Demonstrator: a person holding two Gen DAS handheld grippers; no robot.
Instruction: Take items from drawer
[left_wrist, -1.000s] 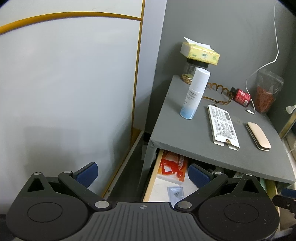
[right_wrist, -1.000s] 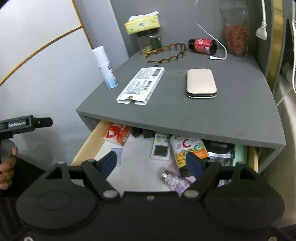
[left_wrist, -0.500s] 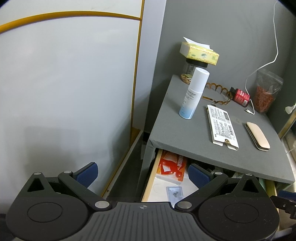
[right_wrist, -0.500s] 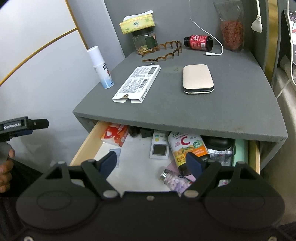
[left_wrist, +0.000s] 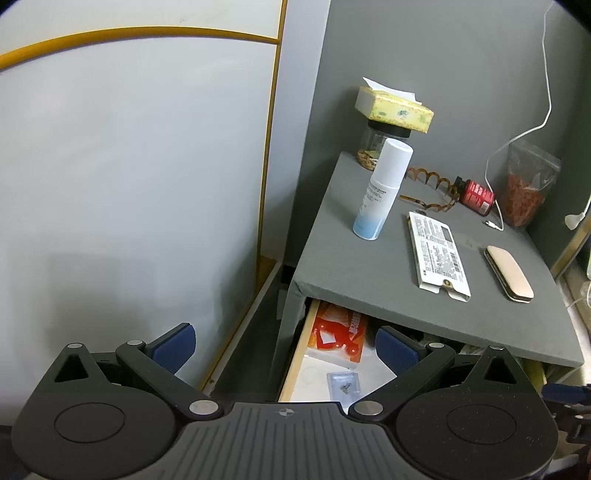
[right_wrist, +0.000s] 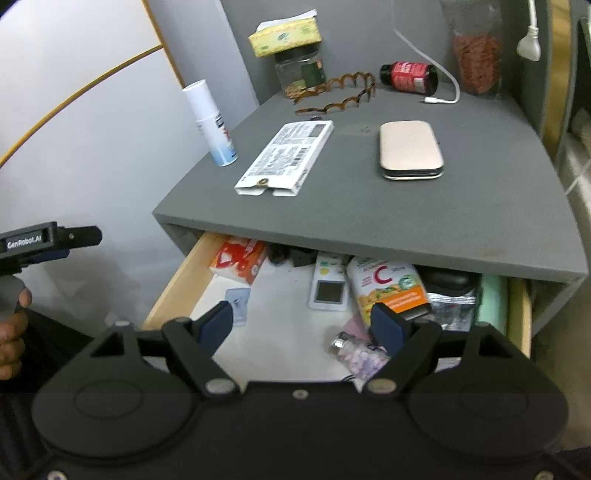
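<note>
The wooden drawer (right_wrist: 173, 280) stands pulled out under a grey nightstand top (right_wrist: 424, 218). Inside lie a red and white packet (right_wrist: 238, 260), a white remote-like device (right_wrist: 328, 284), an orange vitamin C bottle (right_wrist: 388, 291), a small pill bottle (right_wrist: 356, 354), a small clear bag (right_wrist: 238, 299) and dark items at the back. My right gripper (right_wrist: 303, 325) hovers open above the drawer's front, empty. My left gripper (left_wrist: 284, 345) is open and empty, left of the drawer (left_wrist: 295, 354), where the red packet (left_wrist: 338, 334) and clear bag (left_wrist: 343, 384) show.
On the top stand a white spray bottle (right_wrist: 210, 122), a white flat box (right_wrist: 286, 158), a beige case (right_wrist: 410, 149), a brown hair band (right_wrist: 336, 92), a red bottle (right_wrist: 408, 75), a jar under a tissue pack (right_wrist: 284, 37) and a snack bag (right_wrist: 474, 59). A white wall panel (left_wrist: 129, 166) lies left.
My right gripper has moved closer to the drawer and a little to the left, so its contents look larger. The left gripper has barely shifted.
</note>
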